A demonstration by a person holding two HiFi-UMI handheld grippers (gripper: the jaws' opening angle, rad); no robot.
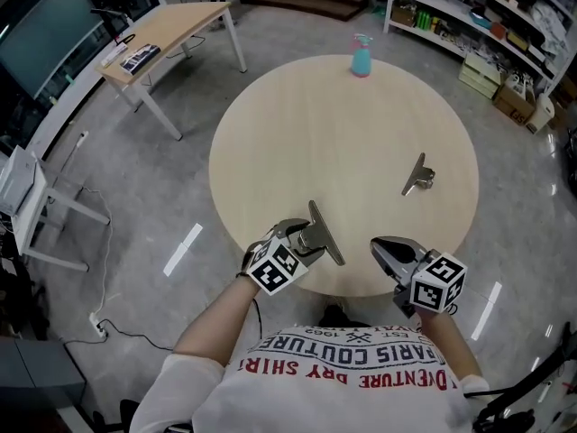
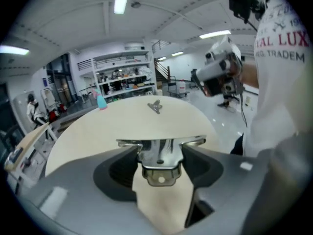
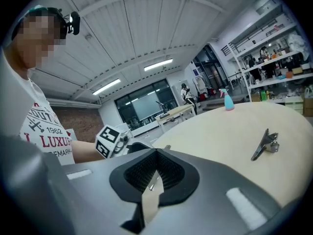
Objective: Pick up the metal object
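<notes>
Left tongs [image 1: 305, 240] clamped on the metal clip [image 2: 159, 153] by its flat handle tab, probably the firmest bite, over the tabletop [image 1: 297, 133] near edge. Right tongs [image 1: 383, 249] together, empty, parked clear. Second clip [image 1: 417, 177] lies far right

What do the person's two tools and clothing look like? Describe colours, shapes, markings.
The left tool and right tool are grey with dark ribbed pads; each carries a white cube with black square markers. The person wears a white short-sleeved T-shirt with red lettering.
</notes>
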